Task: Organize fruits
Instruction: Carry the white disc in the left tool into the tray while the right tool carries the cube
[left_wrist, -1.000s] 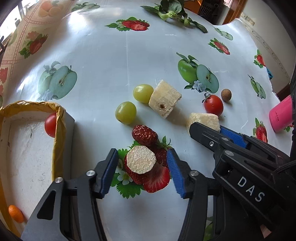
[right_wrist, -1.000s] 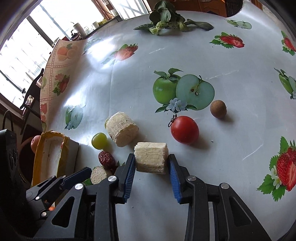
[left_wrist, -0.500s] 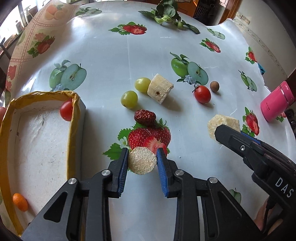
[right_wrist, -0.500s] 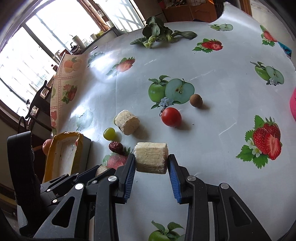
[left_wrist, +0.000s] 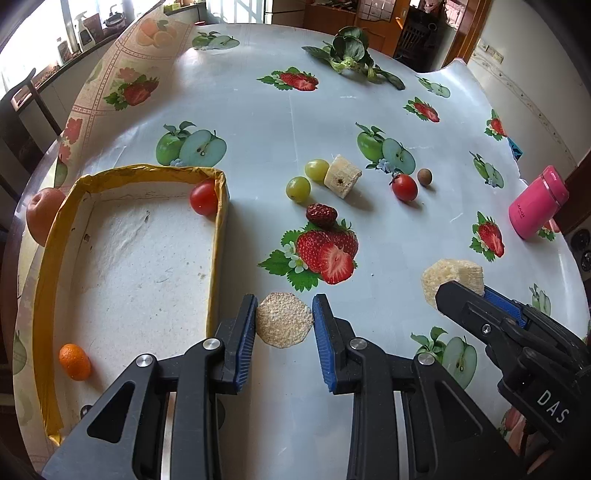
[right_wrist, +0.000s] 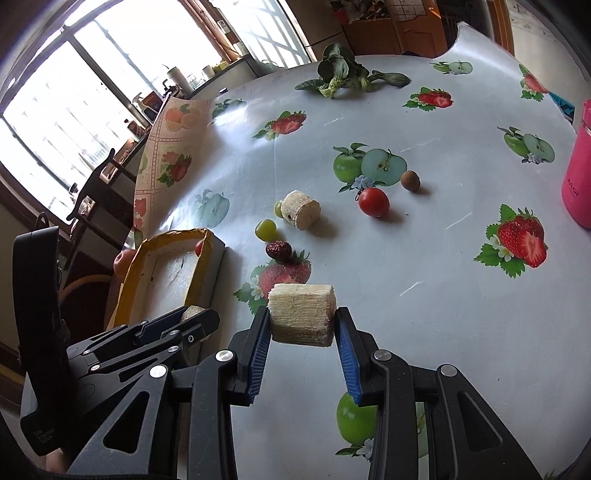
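Blue fingers (left_wrist: 246, 332) left clamp corn slice (left_wrist: 283, 319) | right clamp corn chunk (right_wrist: 302, 314) | tray (left_wrist: 218, 236) beside left

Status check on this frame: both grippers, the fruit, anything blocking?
Left gripper shut on a pale fruit chunk, beside the tray. Right gripper shut on a second chunk, held above the tablecloth. Nothing between either chunk and the tray.

The right gripper (right_wrist: 301, 325) clamps a pale corn-cob chunk (right_wrist: 302, 314) above the fruit-print tablecloth (right_wrist: 424, 258), with the yellow-rimmed tray (right_wrist: 207, 254) to its left.
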